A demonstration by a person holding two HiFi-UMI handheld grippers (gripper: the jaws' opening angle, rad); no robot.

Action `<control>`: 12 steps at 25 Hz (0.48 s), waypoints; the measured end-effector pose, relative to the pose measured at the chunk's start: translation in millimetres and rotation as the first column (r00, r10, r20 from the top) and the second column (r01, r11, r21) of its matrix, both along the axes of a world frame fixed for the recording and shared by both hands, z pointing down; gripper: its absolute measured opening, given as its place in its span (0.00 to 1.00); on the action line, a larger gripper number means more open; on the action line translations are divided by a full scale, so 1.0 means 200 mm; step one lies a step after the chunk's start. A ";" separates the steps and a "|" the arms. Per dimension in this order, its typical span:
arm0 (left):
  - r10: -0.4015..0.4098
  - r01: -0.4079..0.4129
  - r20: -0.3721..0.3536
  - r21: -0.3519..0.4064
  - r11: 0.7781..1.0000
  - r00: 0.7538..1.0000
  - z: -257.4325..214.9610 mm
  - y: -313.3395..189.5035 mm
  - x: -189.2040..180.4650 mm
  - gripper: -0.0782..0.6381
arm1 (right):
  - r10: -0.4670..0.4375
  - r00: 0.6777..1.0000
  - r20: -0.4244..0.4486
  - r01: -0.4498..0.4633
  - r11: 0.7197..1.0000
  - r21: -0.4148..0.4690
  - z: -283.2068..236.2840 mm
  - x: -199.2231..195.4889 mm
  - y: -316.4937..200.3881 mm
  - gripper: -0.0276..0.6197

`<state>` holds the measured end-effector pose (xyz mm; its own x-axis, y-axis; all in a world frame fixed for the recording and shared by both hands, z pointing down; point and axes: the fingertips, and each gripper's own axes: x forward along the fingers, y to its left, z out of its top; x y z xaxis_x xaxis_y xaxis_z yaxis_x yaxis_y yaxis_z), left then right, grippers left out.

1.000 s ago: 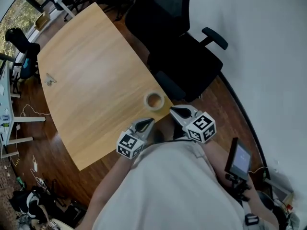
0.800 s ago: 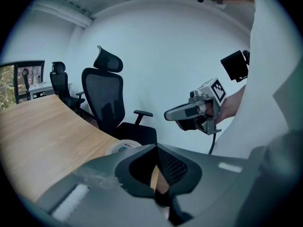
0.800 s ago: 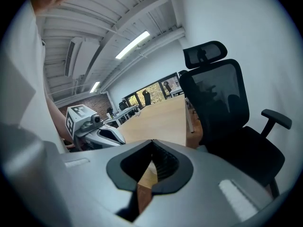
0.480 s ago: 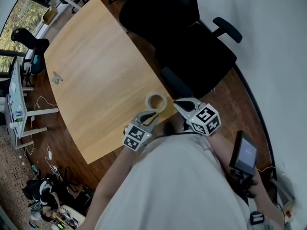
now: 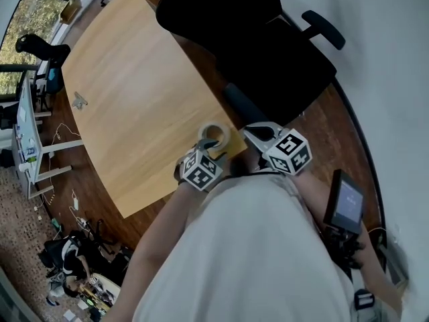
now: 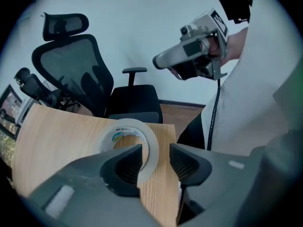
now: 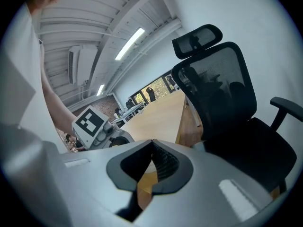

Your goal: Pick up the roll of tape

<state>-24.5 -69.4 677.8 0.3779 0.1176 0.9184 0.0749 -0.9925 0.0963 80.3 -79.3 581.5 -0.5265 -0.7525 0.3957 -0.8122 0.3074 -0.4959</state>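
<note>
Left jaws: our left gripper point(image 6: 155, 147) has just been opening and now stands wide. It straddles the roll's wall at the ring's 4 o'clock, one jaw over the core hole, and neither pad looks to be pressing.
Right jaws: our right gripper point(image 7: 151, 143) is closed tip to tip and empty, at the roll's 3 o'clock.
Tape: the pale, smooth roll of tape point(image 6: 124, 126) lies flat near the 5 o'clock corner of the light wooden table point(image 5: 127, 92).
Handling: we judge it light, stiff and slick-sided. A firm pinch across the wall should suit it.
Beyond: a black mesh office chair point(image 6: 78, 65) stands at 12 o'clock.
</note>
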 end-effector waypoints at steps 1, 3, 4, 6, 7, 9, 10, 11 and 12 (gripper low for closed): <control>0.009 -0.009 0.026 0.005 1.000 1.000 0.03 -0.01 0.01 0.38 | -0.002 1.000 0.004 0.002 1.000 0.000 0.01 0.01 -0.01 0.05; 0.023 -0.024 0.070 0.009 1.000 0.997 0.08 -0.01 0.02 0.38 | -0.002 1.000 0.016 0.002 1.000 -0.005 0.03 0.02 -0.01 0.05; 0.031 -0.032 0.089 0.010 0.999 0.996 0.10 -0.01 0.02 0.38 | -0.001 1.000 0.021 0.001 1.000 -0.008 0.04 0.04 -0.01 0.05; 0.047 -0.049 0.122 0.015 0.999 0.991 0.13 -0.01 0.05 0.37 | -0.001 1.000 0.029 0.001 1.000 -0.010 0.05 0.07 -0.01 0.05; 0.052 -0.055 0.138 0.019 0.998 0.989 0.14 -0.01 0.07 0.37 | -0.004 0.999 0.032 0.004 1.000 -0.011 0.05 0.08 -0.01 0.05; 0.053 -0.058 0.172 0.024 0.998 0.984 0.18 -0.01 0.07 0.37 | -0.014 0.999 0.035 0.015 1.000 -0.014 0.06 0.10 0.00 0.05; 0.051 -0.057 0.191 0.025 0.998 0.980 0.20 0.00 0.07 0.37 | -0.020 0.999 0.035 0.020 1.000 -0.016 0.06 0.11 0.00 0.05; 0.048 -0.055 0.208 0.025 0.998 0.977 0.22 0.00 0.06 0.37 | -0.024 0.999 0.034 0.024 1.000 -0.018 0.07 0.11 0.01 0.05; 0.044 -0.051 0.223 0.026 0.998 0.974 0.23 0.00 0.06 0.37 | -0.026 0.999 0.034 0.026 0.999 -0.019 0.08 0.12 0.01 0.05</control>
